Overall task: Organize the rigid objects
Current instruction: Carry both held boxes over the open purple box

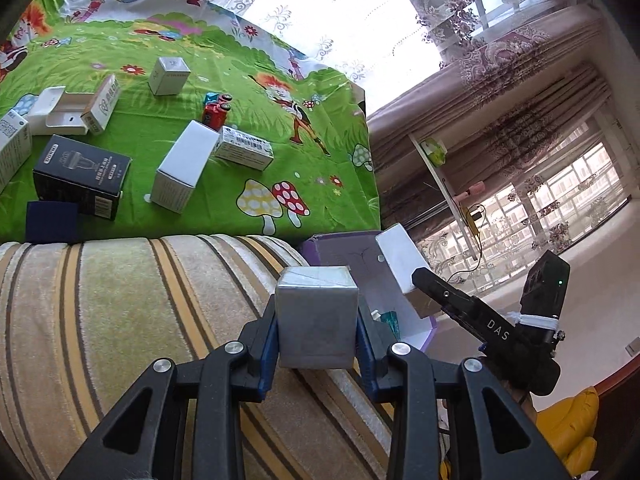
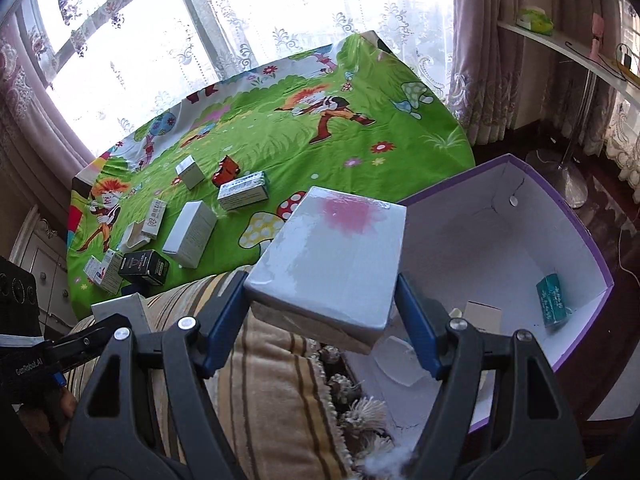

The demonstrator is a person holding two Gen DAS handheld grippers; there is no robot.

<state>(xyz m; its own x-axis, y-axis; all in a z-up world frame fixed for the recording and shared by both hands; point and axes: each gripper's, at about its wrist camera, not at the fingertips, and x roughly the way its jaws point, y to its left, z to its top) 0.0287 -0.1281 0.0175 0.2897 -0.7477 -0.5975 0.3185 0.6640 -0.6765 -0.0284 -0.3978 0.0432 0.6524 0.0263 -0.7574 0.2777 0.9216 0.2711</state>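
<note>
My left gripper is shut on a small silver box, held above a striped sofa arm. My right gripper is shut on a larger flat silver box with a pink patch, held at the near rim of a purple storage box with a white inside. That bin holds a teal pack and a small white box. In the left wrist view the right gripper holds its box over the purple bin.
A table with a green cartoon cloth carries several boxes: a black one, a tall white one, a printed white one, and a red toy car. A shelf and curtains stand to the right.
</note>
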